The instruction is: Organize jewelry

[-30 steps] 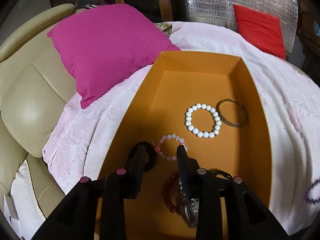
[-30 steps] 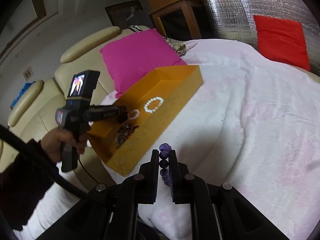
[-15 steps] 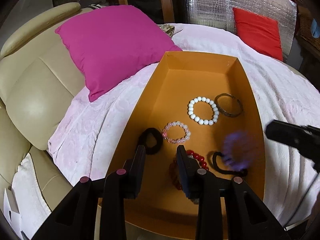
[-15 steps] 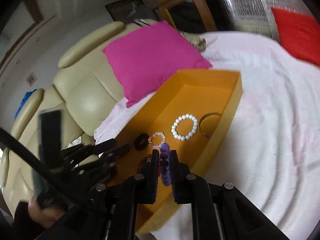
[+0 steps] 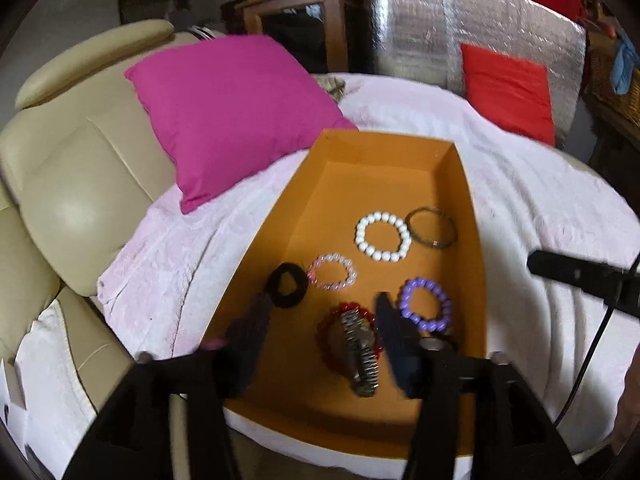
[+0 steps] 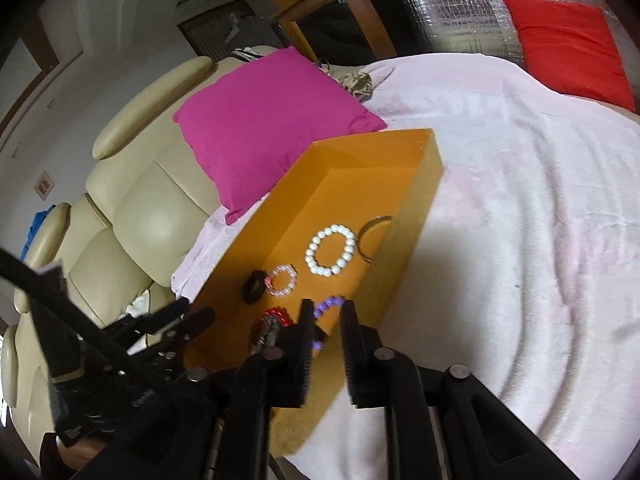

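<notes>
Pink-covered bed: orange box holds perhaps 7 pieces; left gripper and right gripper opening, empty.

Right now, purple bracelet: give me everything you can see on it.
The purple bracelet is a closed ring of round, glossy lilac beads, plastic or stone by the look. It lies flat on the floor of the orange box, near the right wall, nothing gripping it. It sits beside the red bead bracelet and watch, apparently apart from them; something dark lies by its near edge. From the right wrist view the right gripper, jaws opening, partly hides it.
</notes>
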Action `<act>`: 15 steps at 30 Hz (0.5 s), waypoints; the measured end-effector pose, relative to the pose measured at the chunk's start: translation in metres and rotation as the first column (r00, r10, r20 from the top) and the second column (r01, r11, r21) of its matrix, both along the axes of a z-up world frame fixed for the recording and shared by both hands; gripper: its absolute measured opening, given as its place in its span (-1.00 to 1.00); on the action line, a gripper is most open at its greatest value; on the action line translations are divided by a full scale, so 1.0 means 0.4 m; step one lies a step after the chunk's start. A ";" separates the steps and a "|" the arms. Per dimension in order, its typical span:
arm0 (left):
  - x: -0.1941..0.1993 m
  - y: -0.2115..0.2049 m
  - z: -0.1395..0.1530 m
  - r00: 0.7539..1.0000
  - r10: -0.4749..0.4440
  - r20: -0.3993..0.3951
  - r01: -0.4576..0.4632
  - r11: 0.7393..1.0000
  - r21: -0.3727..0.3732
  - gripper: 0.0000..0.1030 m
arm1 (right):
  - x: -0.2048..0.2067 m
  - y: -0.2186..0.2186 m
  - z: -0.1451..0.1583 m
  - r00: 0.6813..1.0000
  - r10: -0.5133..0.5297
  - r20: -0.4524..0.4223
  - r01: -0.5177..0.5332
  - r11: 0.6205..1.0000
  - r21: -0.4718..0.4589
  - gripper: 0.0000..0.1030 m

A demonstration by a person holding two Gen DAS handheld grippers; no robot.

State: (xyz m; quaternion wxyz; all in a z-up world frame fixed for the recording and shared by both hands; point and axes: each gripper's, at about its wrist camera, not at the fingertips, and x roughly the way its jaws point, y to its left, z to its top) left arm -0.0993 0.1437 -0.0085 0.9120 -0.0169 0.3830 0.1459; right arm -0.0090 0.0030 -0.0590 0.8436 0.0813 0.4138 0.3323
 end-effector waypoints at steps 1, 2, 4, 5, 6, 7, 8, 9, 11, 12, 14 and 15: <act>-0.003 -0.014 0.005 1.000 0.005 0.012 -0.005 1.000 0.002 0.26 | -0.003 -0.009 -0.002 1.000 -0.004 0.002 0.004 1.000 -0.008 -0.29; -0.003 -0.030 0.008 1.000 0.005 0.021 -0.005 1.000 0.003 0.26 | -0.008 -0.023 -0.002 1.000 -0.007 0.011 0.007 1.000 -0.022 -0.17; 0.001 -0.053 0.007 0.999 0.020 0.030 -0.020 1.000 0.017 0.35 | -0.018 -0.049 -0.001 0.999 -0.016 0.031 0.018 0.998 -0.054 -0.10; 0.005 -0.068 0.003 0.999 0.032 0.036 -0.032 0.999 0.021 0.39 | -0.023 -0.070 -0.002 0.999 -0.020 0.037 0.023 0.997 -0.072 -0.11; 0.008 -0.076 -0.002 0.999 0.036 0.041 -0.036 0.999 0.013 0.40 | -0.026 -0.085 -0.002 0.999 -0.024 0.039 0.027 0.996 -0.080 -0.11; 0.014 -0.089 -0.009 0.998 0.038 0.042 -0.038 0.999 -0.006 0.40 | -0.032 -0.108 0.000 0.998 -0.033 0.045 0.036 0.995 -0.089 -0.10; 0.020 -0.099 -0.014 0.998 0.039 0.044 -0.038 0.999 -0.021 0.40 | -0.036 -0.132 0.002 0.998 -0.042 0.052 0.047 0.994 -0.096 -0.11; 0.023 -0.108 -0.018 0.998 0.042 0.047 -0.041 0.999 -0.030 0.40 | -0.040 -0.149 0.004 0.997 -0.050 0.056 0.055 0.993 -0.101 -0.11; 0.042 -0.136 -0.030 0.997 0.052 0.058 -0.051 0.998 -0.021 0.40 | -0.045 -0.206 0.008 0.995 -0.080 0.063 0.087 0.990 -0.113 -0.10; 0.054 -0.151 -0.037 0.997 0.056 0.061 -0.056 0.998 -0.004 0.40 | -0.047 -0.230 0.010 0.993 -0.093 0.066 0.101 0.988 -0.113 -0.10; 0.081 -0.178 -0.058 0.997 0.061 0.043 -0.063 0.998 0.027 0.40 | -0.046 -0.282 0.012 0.990 -0.126 0.063 0.132 0.986 -0.105 -0.10; 0.096 -0.192 -0.072 0.998 0.062 0.027 -0.063 0.997 0.040 0.40 | -0.043 -0.311 0.013 0.987 -0.149 0.057 0.154 0.984 -0.093 -0.10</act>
